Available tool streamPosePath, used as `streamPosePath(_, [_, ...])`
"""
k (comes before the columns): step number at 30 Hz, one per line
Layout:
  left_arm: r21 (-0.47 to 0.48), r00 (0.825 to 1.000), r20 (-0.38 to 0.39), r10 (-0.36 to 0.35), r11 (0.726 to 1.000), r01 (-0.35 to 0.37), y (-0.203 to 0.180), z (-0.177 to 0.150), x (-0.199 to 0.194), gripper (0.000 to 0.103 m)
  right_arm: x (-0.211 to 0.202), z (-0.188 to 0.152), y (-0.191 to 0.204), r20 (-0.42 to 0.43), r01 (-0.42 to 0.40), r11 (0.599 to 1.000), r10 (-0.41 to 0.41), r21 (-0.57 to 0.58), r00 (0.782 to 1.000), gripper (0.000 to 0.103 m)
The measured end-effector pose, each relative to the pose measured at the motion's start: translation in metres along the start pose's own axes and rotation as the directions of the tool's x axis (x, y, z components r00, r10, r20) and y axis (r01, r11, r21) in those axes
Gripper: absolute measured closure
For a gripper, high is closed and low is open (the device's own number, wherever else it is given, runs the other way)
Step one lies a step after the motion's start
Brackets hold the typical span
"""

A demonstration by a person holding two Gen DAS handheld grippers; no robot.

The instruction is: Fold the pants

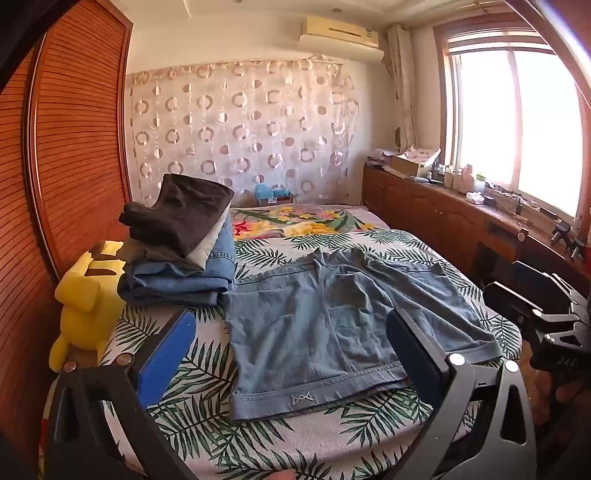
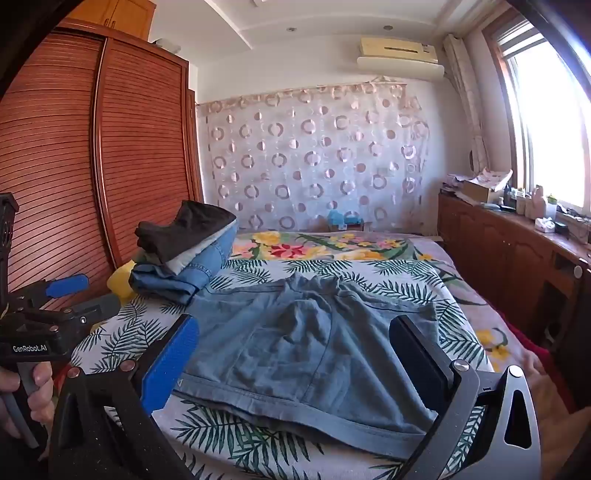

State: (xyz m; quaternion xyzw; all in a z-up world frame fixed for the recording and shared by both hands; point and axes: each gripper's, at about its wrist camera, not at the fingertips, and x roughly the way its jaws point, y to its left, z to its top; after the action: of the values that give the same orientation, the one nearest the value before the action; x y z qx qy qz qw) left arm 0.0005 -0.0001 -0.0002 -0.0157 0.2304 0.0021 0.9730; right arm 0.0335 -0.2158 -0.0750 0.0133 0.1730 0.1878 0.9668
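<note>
- A bed, covered by a sheet printed with green palm leaves, is filling most of both views; a flowered cover is lying across its far end.
- A louvred wooden wardrobe is standing along the left side of the bed, and a low wooden cabinet is running under the bright window on the right.
- A curtain with ring patterns is hanging on the far wall, with an air conditioner sitting above it.
- The pants, a light blue denim pair of shorts, are lying spread flat on the near part of the bed, one hem with a small stitched logo facing the left camera.
- A stack of folded clothes is resting on the bed just beyond the shorts' far left corner, a dark garment lying on top and blue denim underneath; from the left view its bottom layer seems to be touching the shorts.
- A yellow plush toy is sitting at the bed's left edge beside the stack.
- The left gripper is hovering over the near edge of the shorts with its fingers spread wide, pinching nothing.
- The right gripper is hanging likewise above the shorts, its fingers wide apart and empty.
- A hand is gripping the left tool's handle, seen in the right view.
</note>
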Motion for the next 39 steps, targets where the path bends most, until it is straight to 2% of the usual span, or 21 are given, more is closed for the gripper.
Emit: streamPosePath(39, [0.014, 1.0, 0.015, 0.007, 1.0, -0.007, 0.0003, 0.003, -0.0053, 0.0, -0.0036, -0.0002, -0.0011, 0.014, 0.007, 1.0, -0.007, 0.015, 1.0, 0.0])
